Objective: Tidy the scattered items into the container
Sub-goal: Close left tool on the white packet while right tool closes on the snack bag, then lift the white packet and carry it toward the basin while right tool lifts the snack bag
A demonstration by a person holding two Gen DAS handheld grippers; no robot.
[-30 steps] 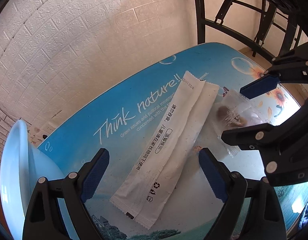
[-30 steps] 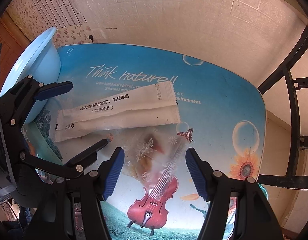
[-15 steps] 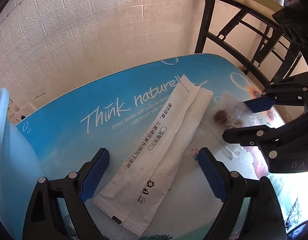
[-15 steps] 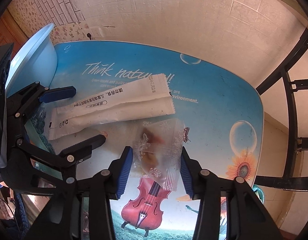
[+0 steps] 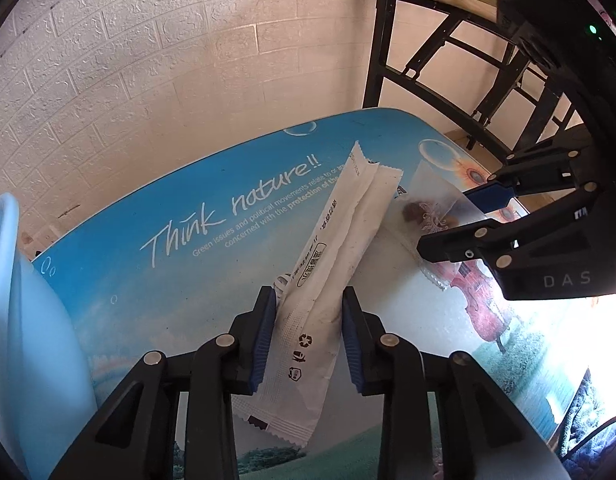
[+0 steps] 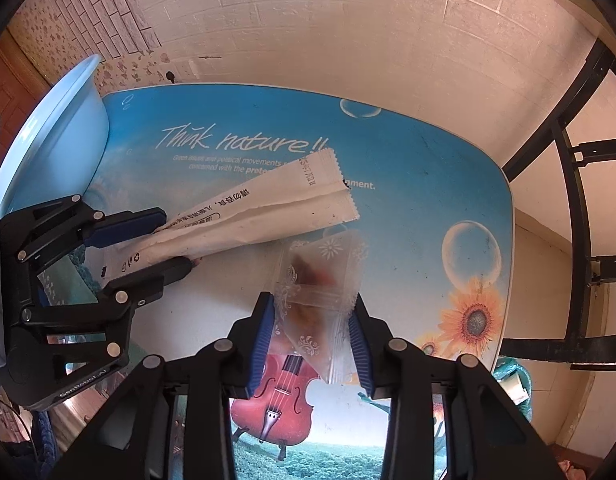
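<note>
Since a second ago, narrowed from wide apart and closing: left gripper [image 5: 308,334] on long white paper sachet [image 5: 328,280], right gripper [image 6: 312,340] on clear patterned snack pouch [image 6: 322,280] on printed tabletop [image 6: 408,152]; lift only once pinched firm, then swing left over pale-blue plastic basin [image 6: 56,136].

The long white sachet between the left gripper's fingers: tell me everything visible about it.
The long white sachet is a flat, matte paper-like packet with zigzag-cut ends, a lengthwise back seam, black printed characters and small recycling symbols near its lower end. It looks slightly smudged and creased. It runs diagonally over the printed blue table, its far end toward the "Think nature" lettering. The left gripper is closing on its lower part, blue pads against both long edges. Its far side lies beside the clear snack bag.
</note>
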